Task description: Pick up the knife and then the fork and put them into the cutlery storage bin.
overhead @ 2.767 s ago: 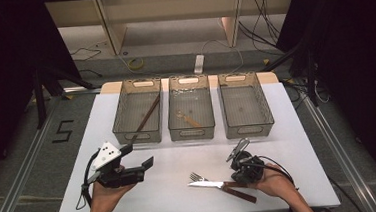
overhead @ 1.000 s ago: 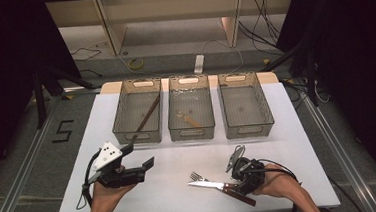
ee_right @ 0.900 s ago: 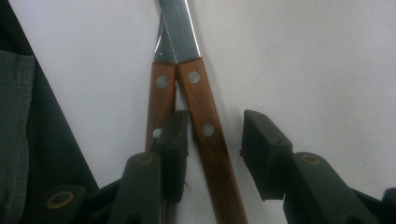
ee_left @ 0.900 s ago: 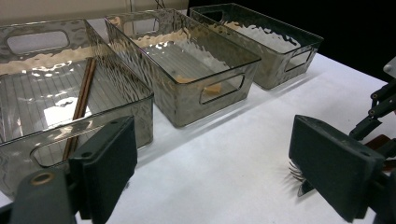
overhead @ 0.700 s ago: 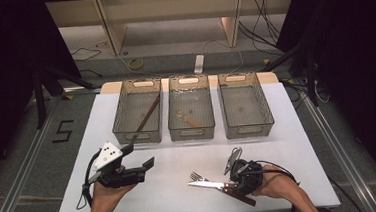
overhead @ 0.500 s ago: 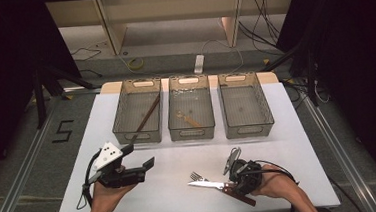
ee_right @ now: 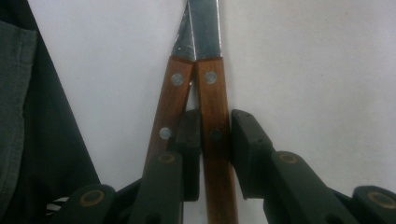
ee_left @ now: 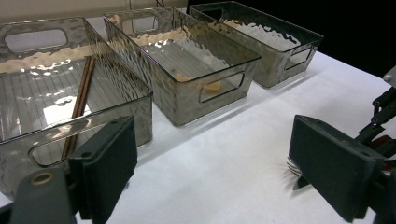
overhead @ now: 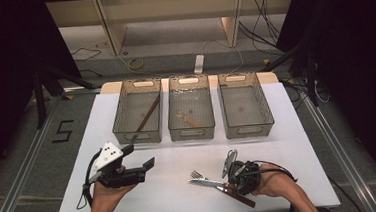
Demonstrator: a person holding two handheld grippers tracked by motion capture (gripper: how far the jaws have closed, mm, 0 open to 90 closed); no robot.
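Knife (ee_right: 212, 140): wooden-handled table knife lying flat on the white bench (overhead: 288, 129) at its near right, beside a fork (overhead: 199, 175) whose tines point left in the high view.
Handle: reddish-brown wood with round metal rivets; it lies pressed against the fork's (ee_right: 170, 116) matching handle in the right gripper view.
Blade: plain steel, dull and slightly scuffed, running away from the camera.
Right gripper (ee_right: 212, 135): jaws have just been closing, with the knife handle between them; one pad sits wedged between the 2 handles, the other on the knife's outer side. Whether the pads already press on the wood cannot be told.
Left gripper (overhead: 147, 164): held level above the near left of the bench, jaws wide open and empty.
Trays: 3 clear trays in a row at the far side; left tray (overhead: 137, 114) holds chopsticks (overhead: 145, 118), middle tray (overhead: 190, 111) holds a small wooden piece (overhead: 189, 120), right tray (overhead: 242, 107) looks empty.
Step in hand: judged to be the pinch on the knife handle, ahead of lifting it.
Technique: keep the inner pad seated in the seam so that only 1 handle is caught; close squarely across the wood, near the rivet.
Risk: a skewed pinch may drag the fork along or let the flat handle twist.
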